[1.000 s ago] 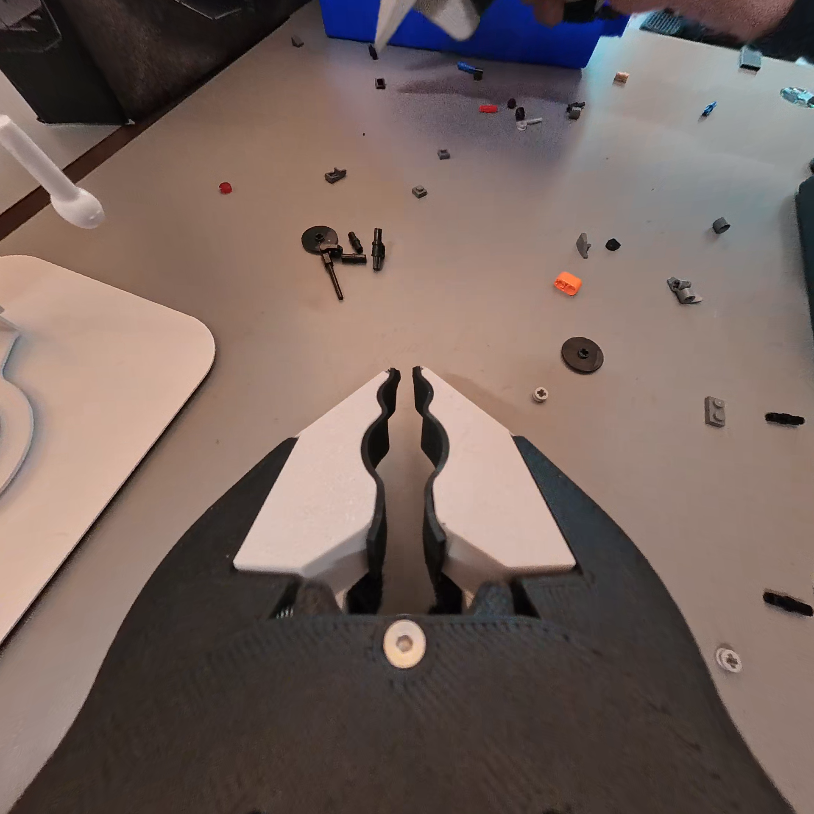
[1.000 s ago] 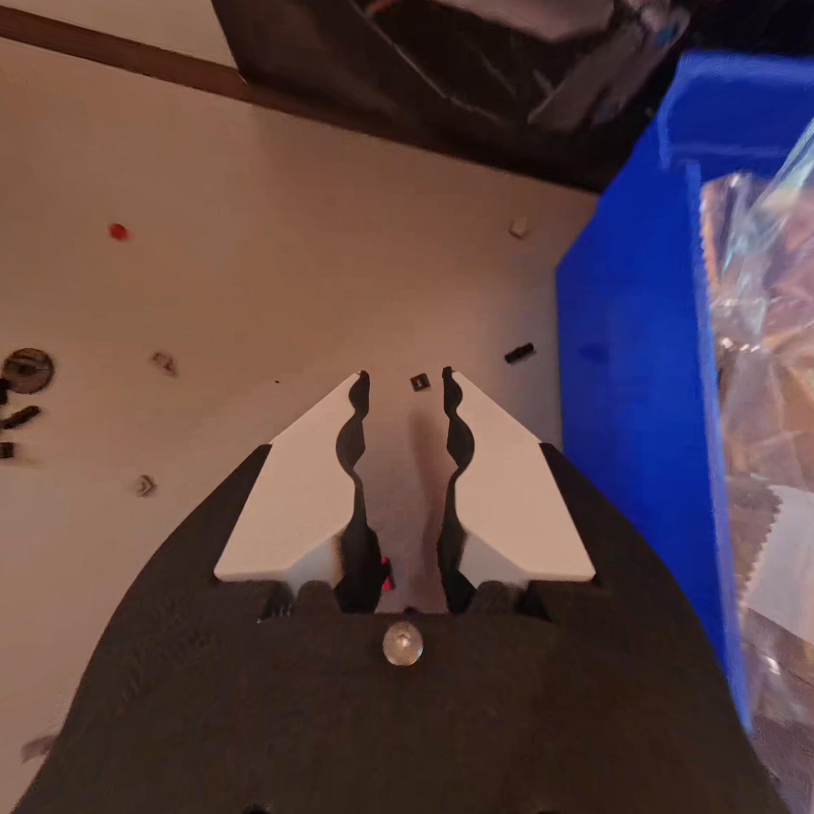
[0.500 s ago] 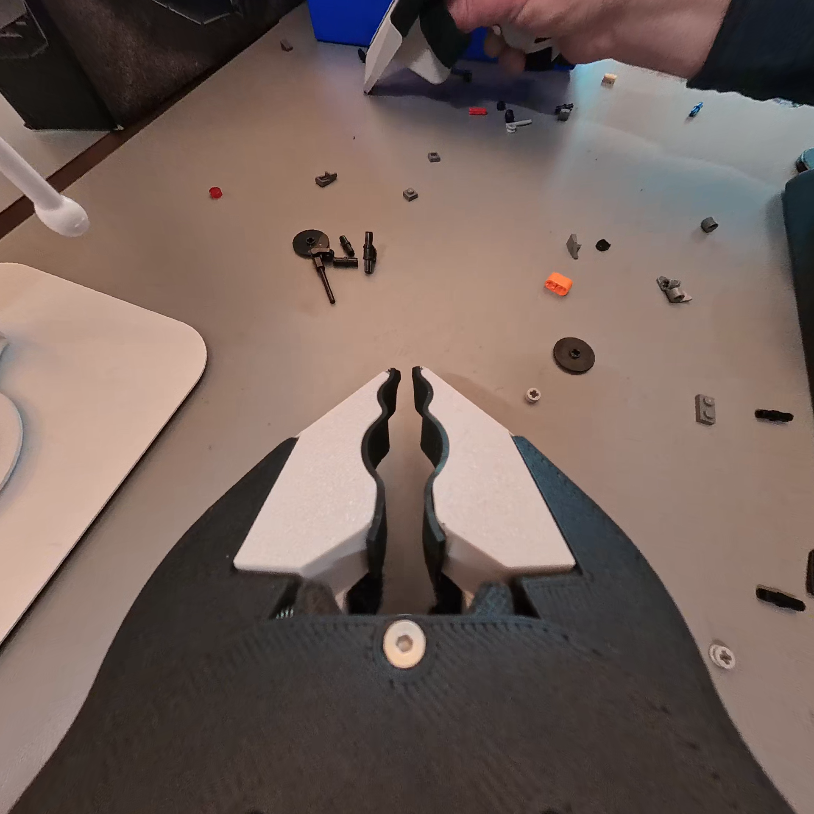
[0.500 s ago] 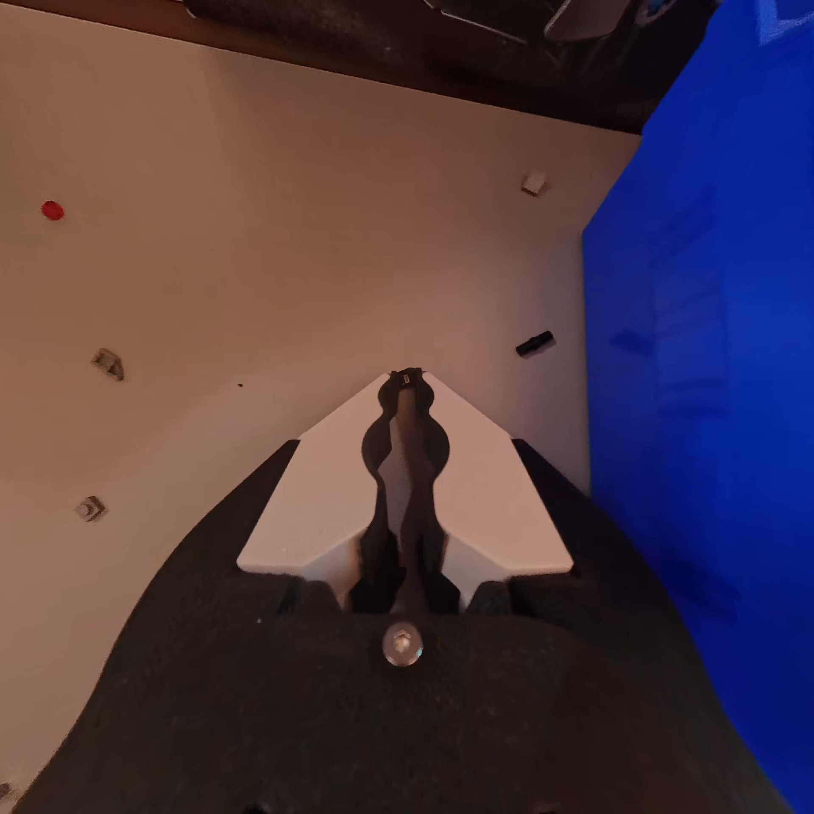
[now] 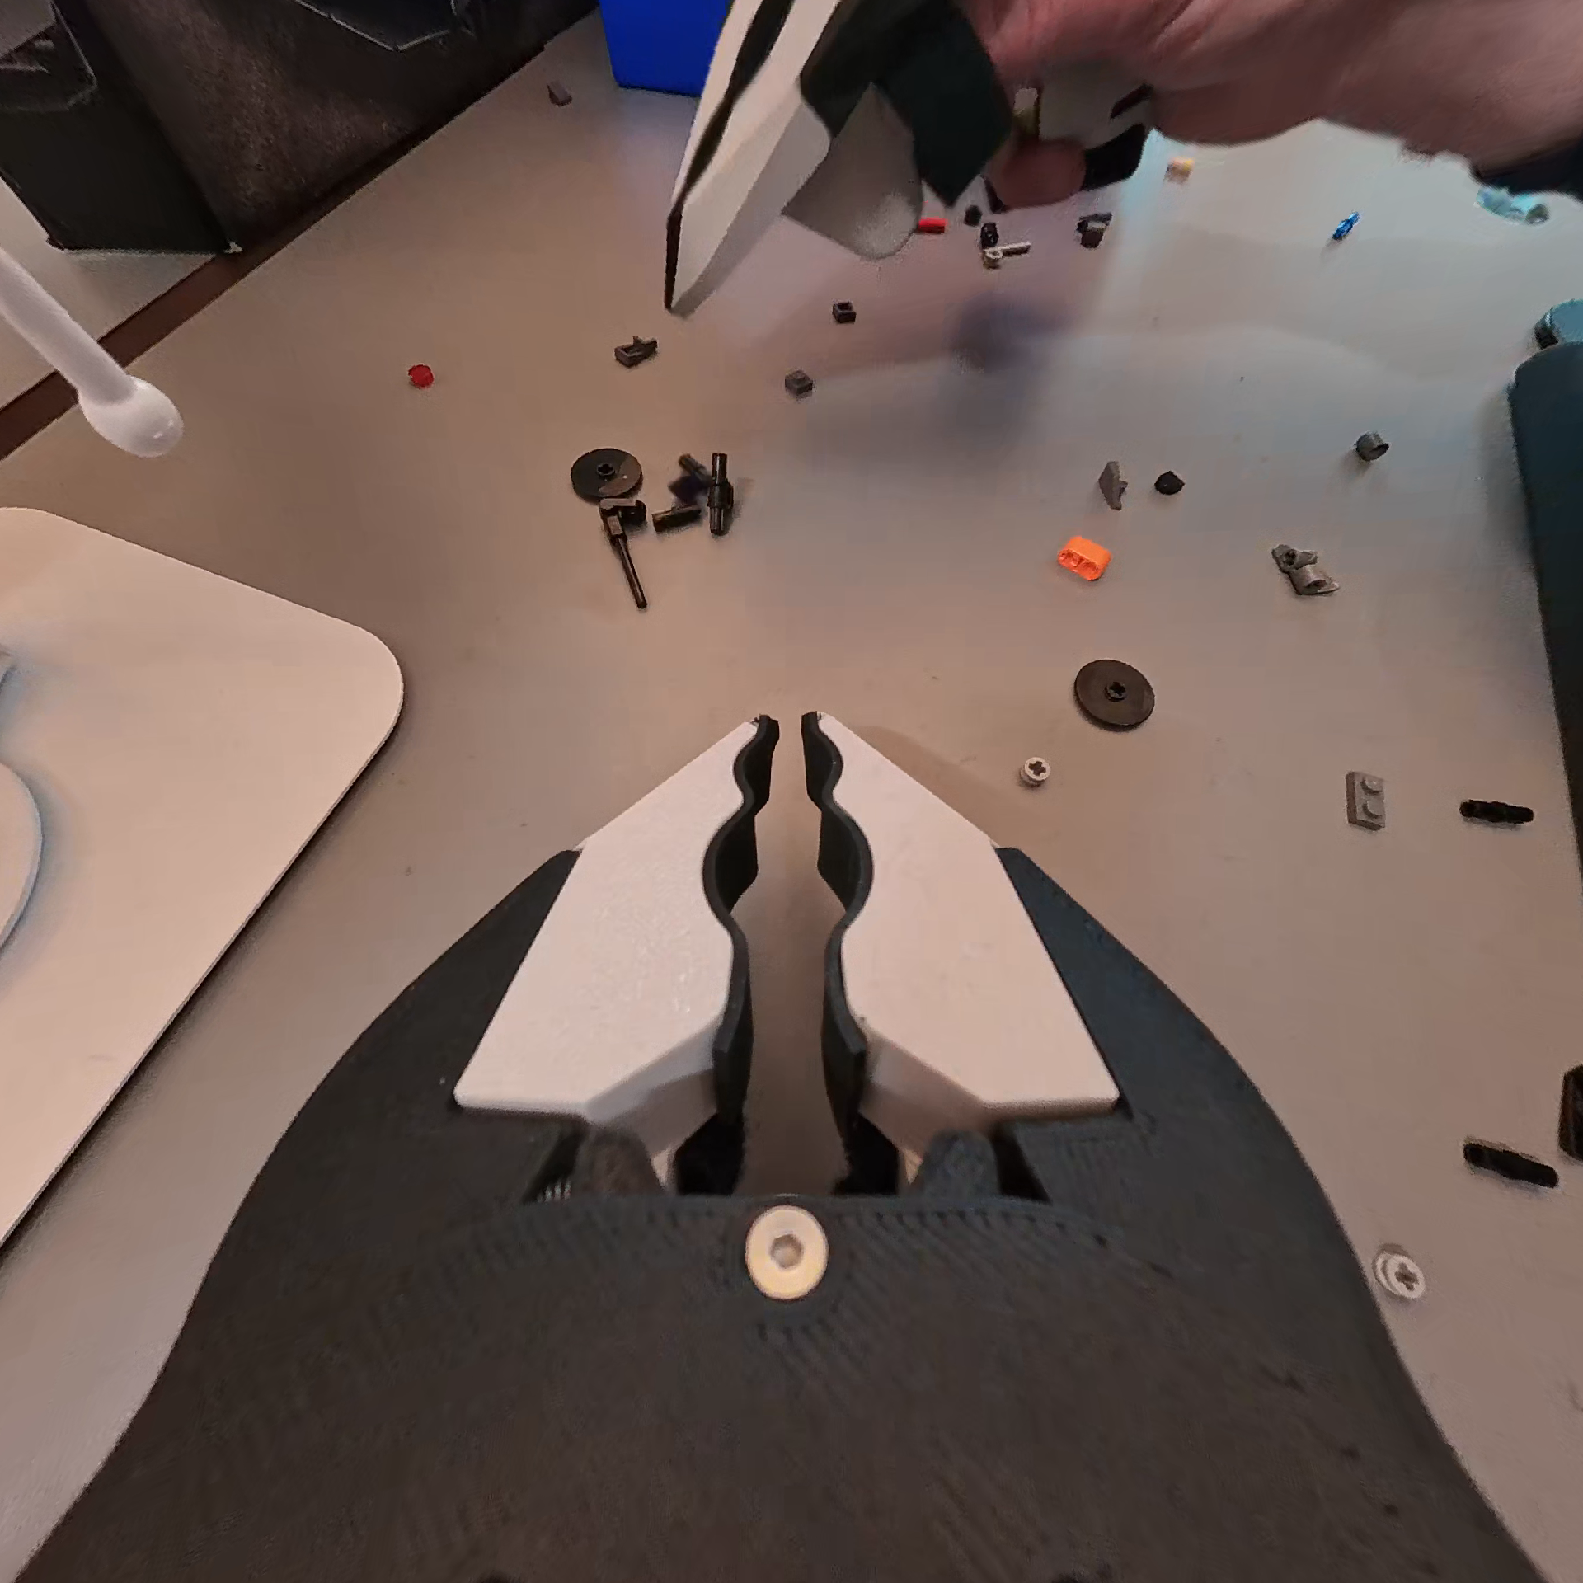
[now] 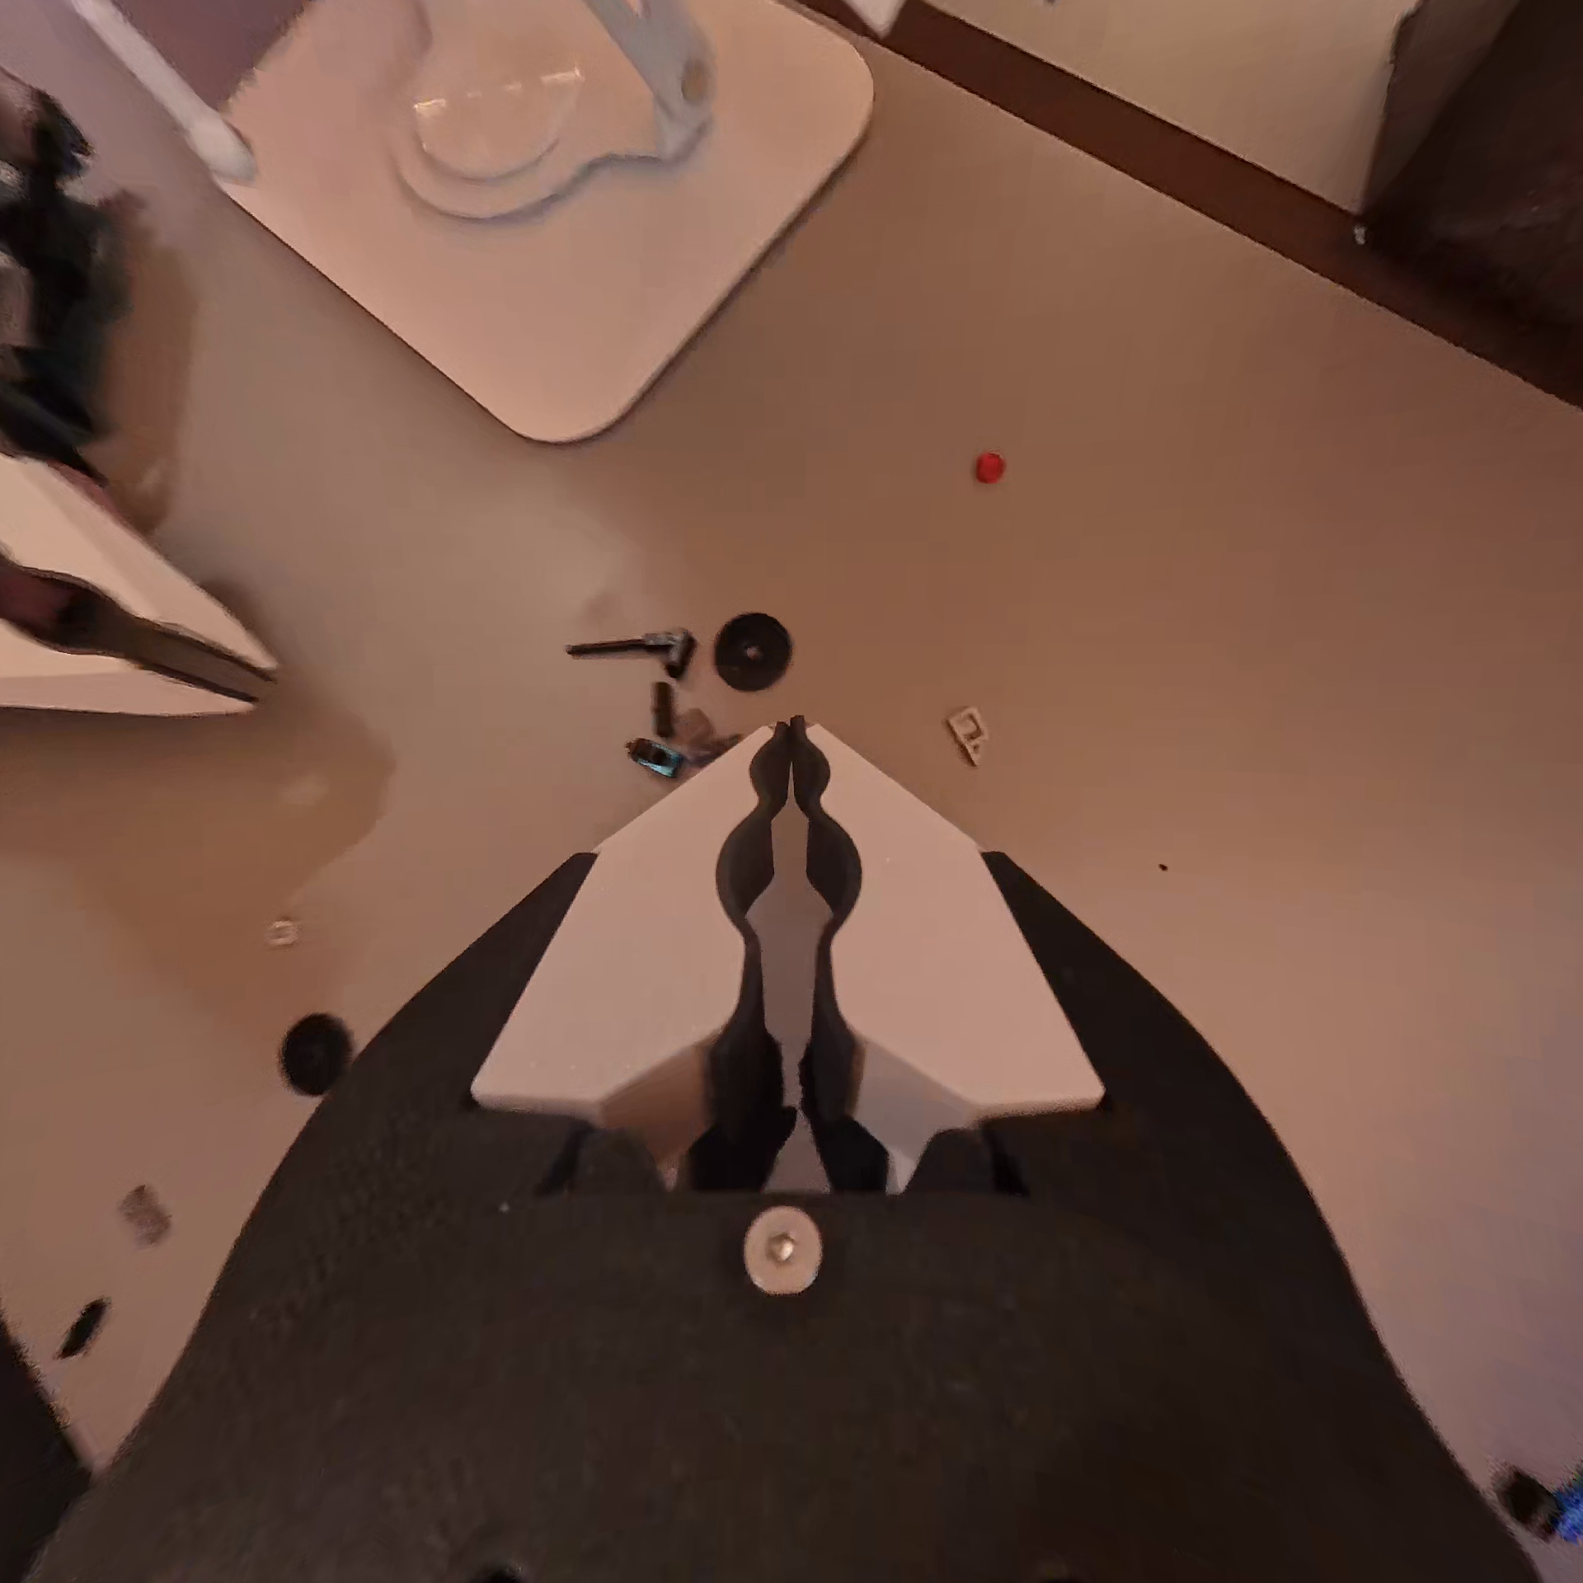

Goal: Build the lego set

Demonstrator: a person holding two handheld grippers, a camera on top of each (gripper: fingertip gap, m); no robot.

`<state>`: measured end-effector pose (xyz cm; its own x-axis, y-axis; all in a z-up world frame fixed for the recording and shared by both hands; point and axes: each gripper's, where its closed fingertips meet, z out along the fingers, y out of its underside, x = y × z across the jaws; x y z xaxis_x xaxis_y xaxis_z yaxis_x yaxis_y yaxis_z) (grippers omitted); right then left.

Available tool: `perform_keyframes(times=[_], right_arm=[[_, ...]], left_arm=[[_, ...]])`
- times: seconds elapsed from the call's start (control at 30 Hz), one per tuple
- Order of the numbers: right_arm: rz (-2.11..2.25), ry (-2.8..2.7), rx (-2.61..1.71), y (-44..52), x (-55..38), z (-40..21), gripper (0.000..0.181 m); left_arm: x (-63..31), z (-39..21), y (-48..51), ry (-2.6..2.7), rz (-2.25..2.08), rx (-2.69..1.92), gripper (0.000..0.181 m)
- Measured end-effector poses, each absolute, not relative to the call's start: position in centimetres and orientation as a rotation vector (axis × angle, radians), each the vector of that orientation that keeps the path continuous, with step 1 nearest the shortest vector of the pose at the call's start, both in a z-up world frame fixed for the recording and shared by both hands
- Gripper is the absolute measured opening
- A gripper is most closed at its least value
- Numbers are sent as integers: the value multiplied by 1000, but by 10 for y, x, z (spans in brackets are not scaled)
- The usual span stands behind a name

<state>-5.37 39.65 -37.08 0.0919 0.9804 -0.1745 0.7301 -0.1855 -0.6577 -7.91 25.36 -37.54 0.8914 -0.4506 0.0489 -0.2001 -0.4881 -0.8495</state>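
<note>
While the right gripper [image 6: 790, 728] holds its wavy black pads pressed together at the tips, I cannot tell whether a tiny piece is pinched there. The left gripper [image 5: 790, 728] has its tips narrowly parted, with nothing between them.

Just beyond the right tips, at 11 o'clock in the right wrist view, lies a cluster of small black lego parts. It includes a flat black disc [image 6: 752, 651] and a black pin with a long thin shaft [image 6: 630, 648]. That shaft runs 9-to-3 across the right gripper's line of approach, so jaws closing along it would need a turn. From the left gripper the same disc [image 5: 606, 474] sits well apart at 11 o'clock, and the shaft [image 5: 628, 561] runs close to 12-to-6. The right gripper is clearly the nearer, so I judge the next placing or picking falls to it.

A small grey bracket piece [image 6: 968, 735] lies near the right tips at 2 o'clock, and a red round stud [image 6: 989, 468] lies farther out at 1 o'clock.

The grey tabletop [image 5: 857, 617] is bare between the left tips and the cluster. A second black disc [image 5: 1114, 694] and a small orange beam [image 5: 1084, 558] lie off at 2 o'clock. The white rounded base plate [image 5: 171, 728] bounds the 9 o'clock side and a blue bin [image 5: 660, 43] the far edge at 12.
</note>
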Motion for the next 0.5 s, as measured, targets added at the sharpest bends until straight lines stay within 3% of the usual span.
perform_keyframes(times=[0.1, 0.3, 0.5], right_arm=[[806, -1681, -1952, 402, -50, -359, 4], [484, -1257, -2088, 496, 14, -348, 49], [332, -1059, -2167, 544, 61, -382, 52]], left_arm=[[-79, -376, 253, 472, -327, -2090, 4], [-78, -375, 254, 469, -332, -2088, 4], [-77, -375, 254, 471, -341, -2085, 4]])
